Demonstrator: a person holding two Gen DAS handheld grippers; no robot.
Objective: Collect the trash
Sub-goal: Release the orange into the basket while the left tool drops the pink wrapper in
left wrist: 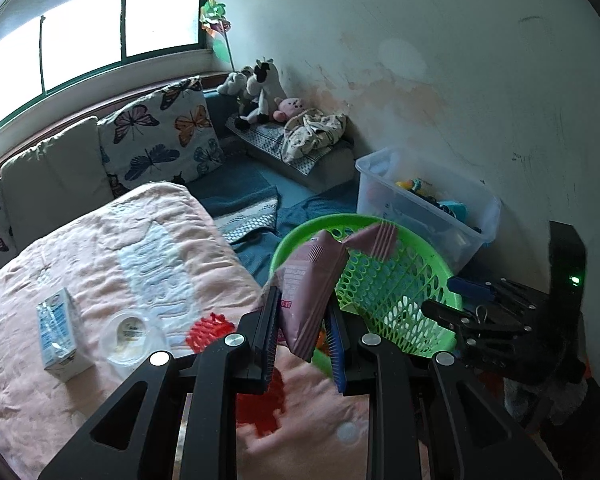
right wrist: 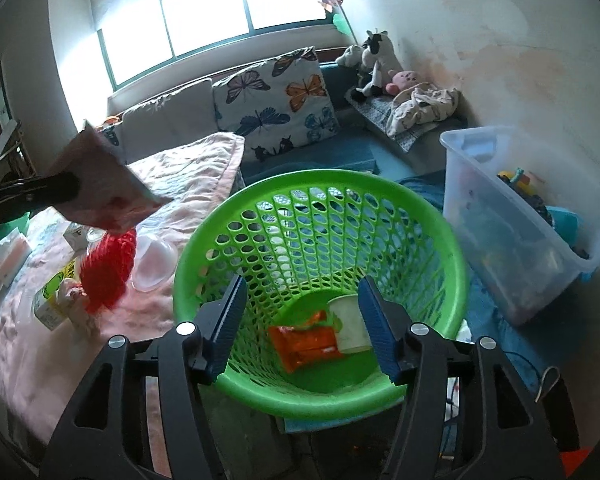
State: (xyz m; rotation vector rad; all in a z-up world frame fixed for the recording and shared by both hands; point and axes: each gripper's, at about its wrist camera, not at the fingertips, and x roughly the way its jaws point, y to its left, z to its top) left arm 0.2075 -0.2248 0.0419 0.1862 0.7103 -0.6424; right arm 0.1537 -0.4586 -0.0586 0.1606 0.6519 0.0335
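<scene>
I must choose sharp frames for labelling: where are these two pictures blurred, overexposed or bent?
Left wrist view: the window is blown out white, the pink packet in the left gripper is slightly smeared, and straight lines curve. Right wrist view: window glare again, and the red mesh item is motion-blurred; the green basket is sharp.

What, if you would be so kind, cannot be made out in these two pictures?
- Print on the pink packet: left wrist view, motion blur.
- Red item on the bed: right wrist view, blurred.
- Contents of the clear bin: both views, frosted walls.
- White cup in the green basket: partly behind a right gripper finger.
</scene>
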